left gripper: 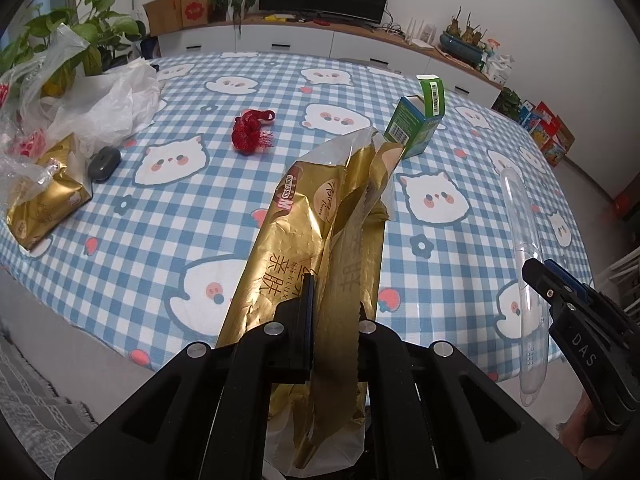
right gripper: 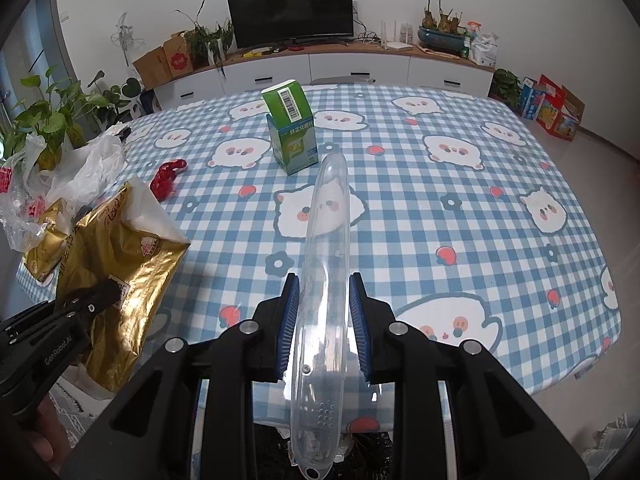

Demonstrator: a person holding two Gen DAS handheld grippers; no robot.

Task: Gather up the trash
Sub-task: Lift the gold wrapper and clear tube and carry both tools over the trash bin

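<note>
My left gripper [left gripper: 334,312] is shut on an empty gold tissue wrapper [left gripper: 304,224], which sticks up over the near side of the checked table [left gripper: 200,216]. The same wrapper [right gripper: 120,264] and left gripper [right gripper: 110,288] show at the left of the right wrist view. My right gripper [right gripper: 324,308] is shut on a long clear plastic case [right gripper: 326,264], pointing away over the table; that case [left gripper: 524,248] and right gripper [left gripper: 532,276] appear at the right of the left wrist view. On the table lie a red net scrap [left gripper: 250,132] and an opened green box [right gripper: 294,128].
A second gold tissue pack [left gripper: 44,200], crumpled plastic bags [left gripper: 100,108] and a small grey object [left gripper: 104,164] sit at the table's left end beside potted plants [left gripper: 60,40]. A white sideboard [right gripper: 360,68] with a TV [right gripper: 292,10] stands behind. A dark bag's mouth [right gripper: 360,452] shows below the right gripper.
</note>
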